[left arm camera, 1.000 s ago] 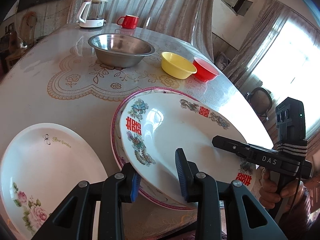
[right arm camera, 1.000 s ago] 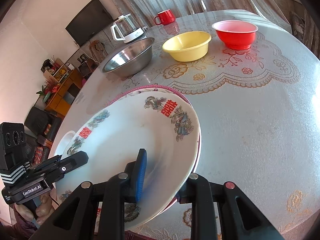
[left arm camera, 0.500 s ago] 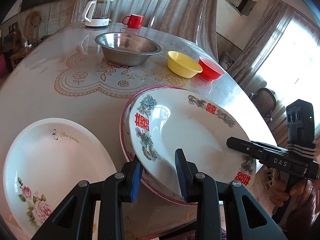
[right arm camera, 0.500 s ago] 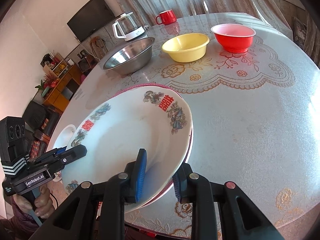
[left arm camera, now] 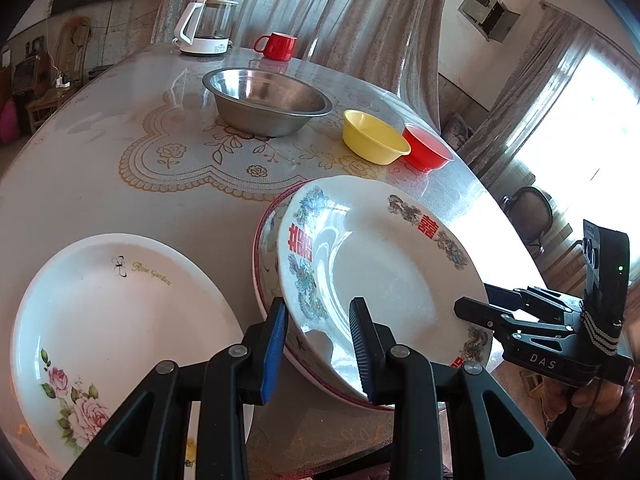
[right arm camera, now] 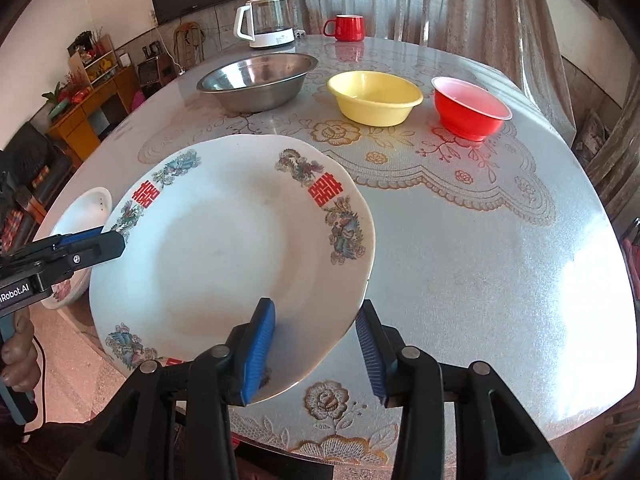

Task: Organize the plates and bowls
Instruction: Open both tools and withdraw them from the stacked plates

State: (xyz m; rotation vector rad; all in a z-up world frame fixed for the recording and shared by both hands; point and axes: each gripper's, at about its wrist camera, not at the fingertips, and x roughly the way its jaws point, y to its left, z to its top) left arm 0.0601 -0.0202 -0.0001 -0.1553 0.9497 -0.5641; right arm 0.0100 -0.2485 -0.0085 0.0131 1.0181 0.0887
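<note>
Stacking of the plates, at the moment of hand-over. The dragon-pattern plate [left arm camera: 384, 280] with red double-happiness characters lies tilted on a pink-rimmed plate [left arm camera: 267, 240] at the near edge of the round table [right arm camera: 480, 260], beside a rose-pattern plate [left arm camera: 120, 320]. The left gripper [left arm camera: 318, 344] stands narrowly open with the near-left rim of the dragon-pattern plate between its blue pads; the outer pad sits at the rim, but whether both pads press cannot be told with certainty, though the tilt suggests the rim is pinched. The right gripper [right arm camera: 316, 348] has just been opening: its left pad lies over the plate's face and its right pad stands clear of the rim, so the plate is no longer clamped on that side. A steel basin [right arm camera: 256, 80], yellow bowl [right arm camera: 376, 98] and red bowl [right arm camera: 472, 108] stand apart farther back, not yet nested. Judged next: the left gripper lets the dragon-pattern plate settle flat and centred, then releases; a skewed drop risks it sliding off.
</note>
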